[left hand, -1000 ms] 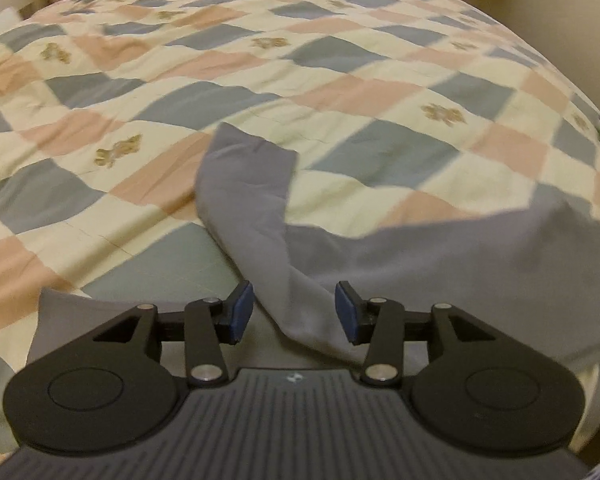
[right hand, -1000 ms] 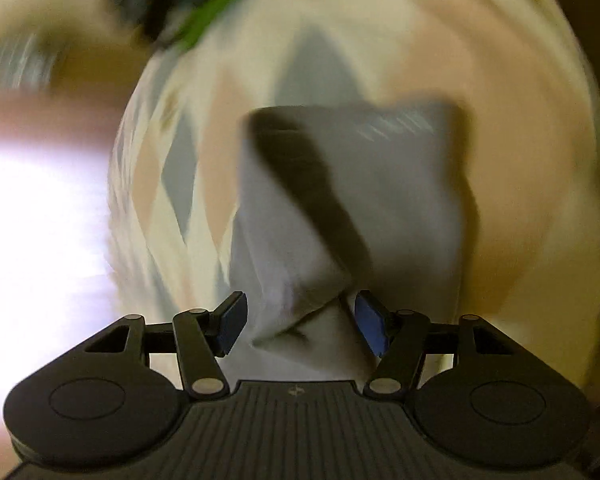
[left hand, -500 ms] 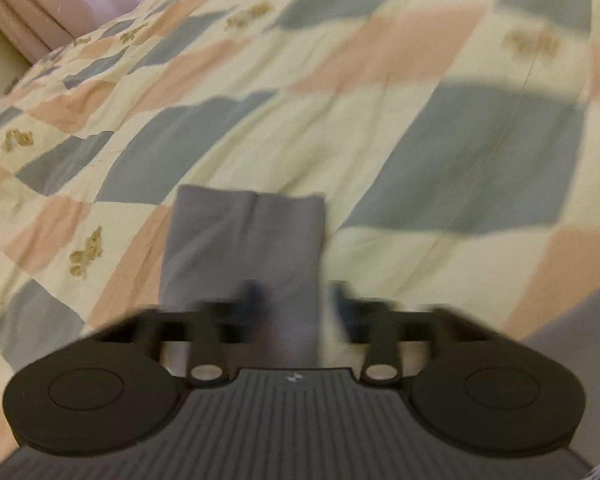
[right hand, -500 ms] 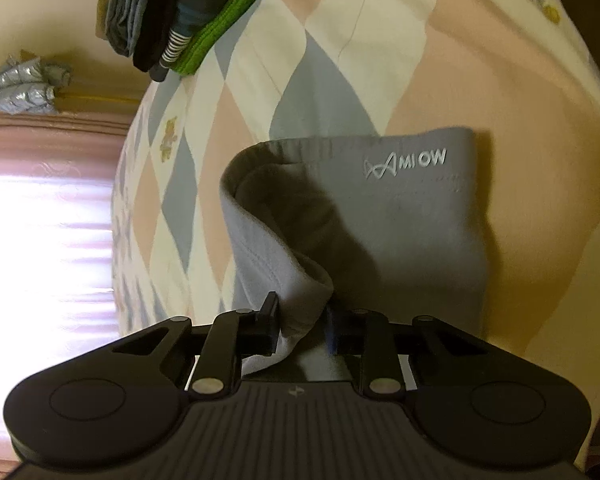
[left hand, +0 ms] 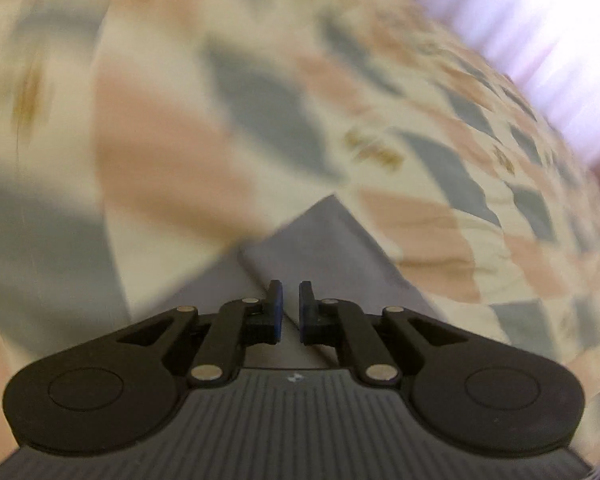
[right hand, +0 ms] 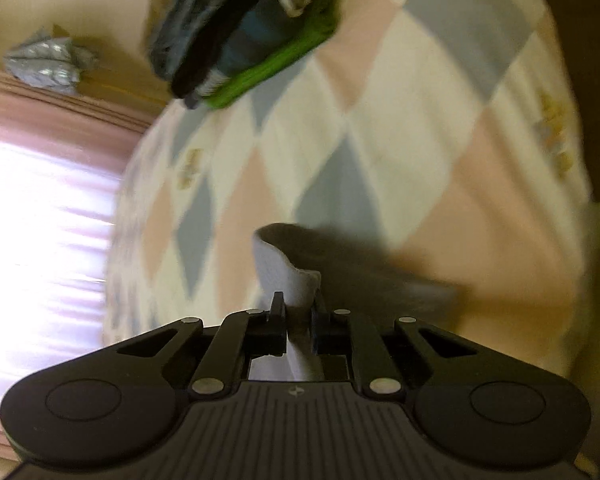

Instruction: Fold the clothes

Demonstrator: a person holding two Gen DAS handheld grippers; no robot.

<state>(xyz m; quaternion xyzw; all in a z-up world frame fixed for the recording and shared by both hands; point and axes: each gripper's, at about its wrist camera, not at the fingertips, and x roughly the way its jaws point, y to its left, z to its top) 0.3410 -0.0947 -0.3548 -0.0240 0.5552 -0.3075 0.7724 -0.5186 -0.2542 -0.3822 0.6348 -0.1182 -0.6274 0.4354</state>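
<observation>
A grey garment (left hand: 324, 248) lies on a checked bedspread (left hand: 160, 152); the left wrist view is blurred by motion. My left gripper (left hand: 291, 306) is shut on a thin edge of this garment, whose corner points away from the fingers. In the right wrist view the same grey garment (right hand: 284, 256) bunches up from the bedspread (right hand: 420, 120). My right gripper (right hand: 299, 312) has its jaws closing, with a thick fold of the cloth pinched between the pads. The rest of the garment trails to the right in shadow.
A stack of folded clothes (right hand: 252, 36), dark, striped and green, sits at the far edge of the bed. A pink curtain (right hand: 40, 220) with bright light fills the left. A crumpled silver object (right hand: 46, 64) lies by the wall.
Both grippers went from open to pinching the grey garment. The left one swung quickly and rolled, so the bed now looks tilted. The right one drew its fold up and toward itself.
</observation>
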